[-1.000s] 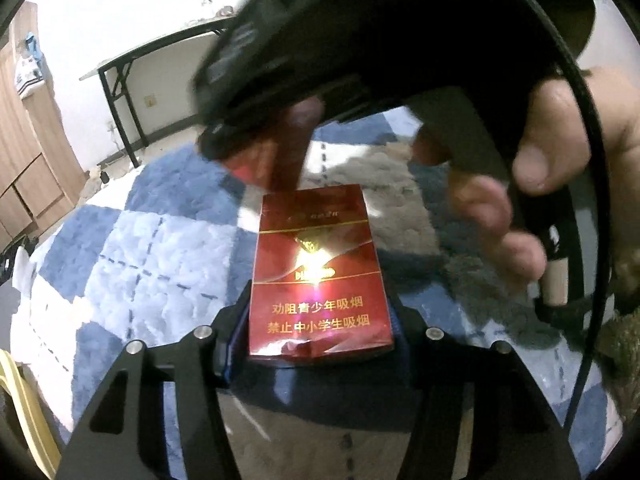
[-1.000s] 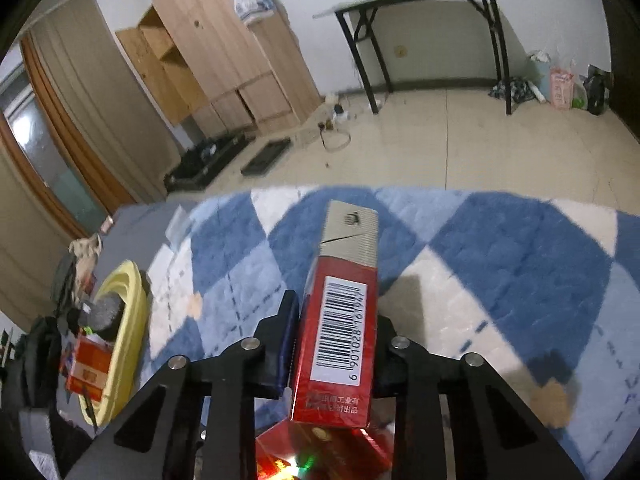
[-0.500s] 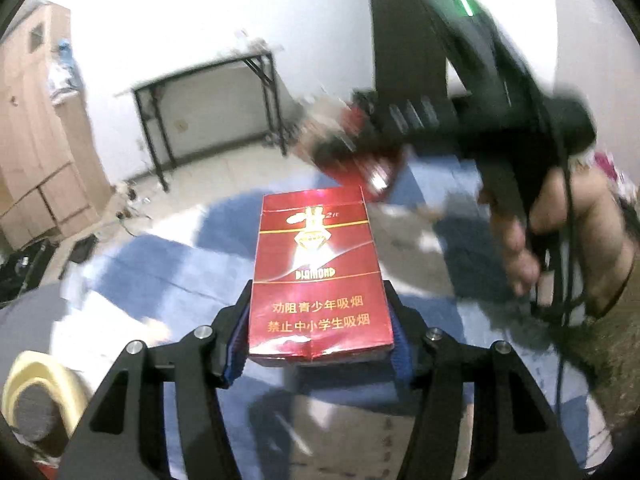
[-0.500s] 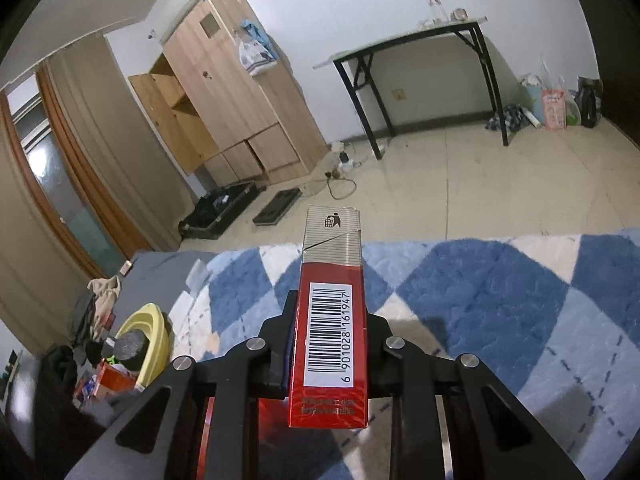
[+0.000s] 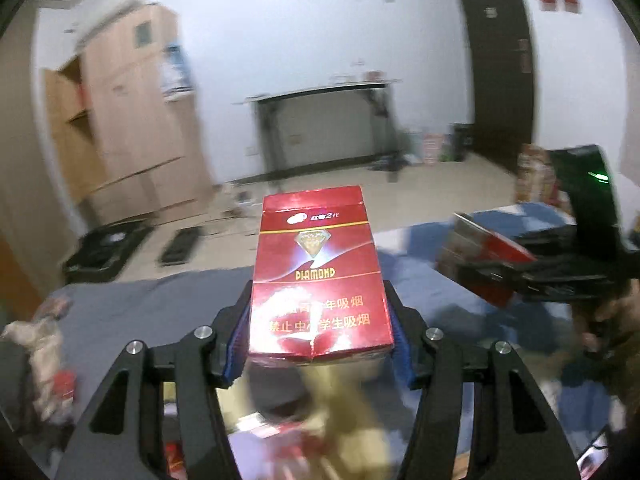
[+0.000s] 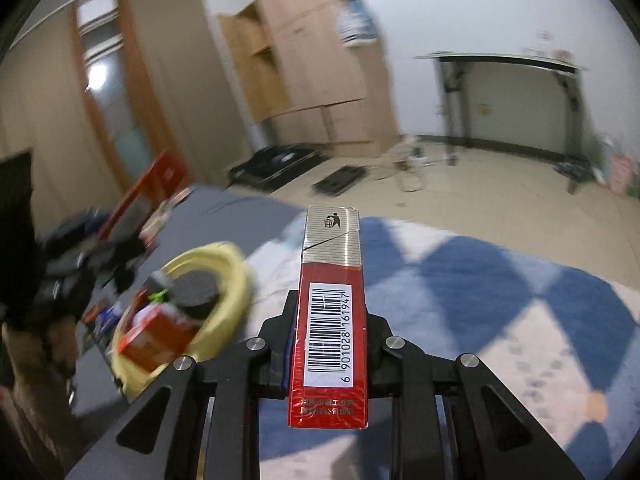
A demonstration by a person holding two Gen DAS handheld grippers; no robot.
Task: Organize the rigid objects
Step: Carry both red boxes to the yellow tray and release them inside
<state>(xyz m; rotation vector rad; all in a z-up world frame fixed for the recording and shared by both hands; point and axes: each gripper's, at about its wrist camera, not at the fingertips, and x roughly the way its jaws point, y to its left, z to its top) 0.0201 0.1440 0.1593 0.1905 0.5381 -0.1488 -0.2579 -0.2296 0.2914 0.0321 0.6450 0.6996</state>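
My L gripper (image 5: 318, 344) is clamped on a red pack (image 5: 316, 272), face up, lifted above the blurred clutter. R gripper (image 6: 328, 356) pinches a 2nd pack (image 6: 330, 320) by its wide faces, barcode edge up, over the blue-white rug (image 6: 500, 300); yellow basket (image 6: 232, 280) sits near-left, w/ bare rug to the right.

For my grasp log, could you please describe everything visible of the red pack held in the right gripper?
The red pack is a glossy cardboard cigarette box, seen narrow side up: a white barcode label, a grey striped lid end with a bin symbol. It is held clear above the blue-and-white rug, clamped across its broad faces by the right gripper fingers.
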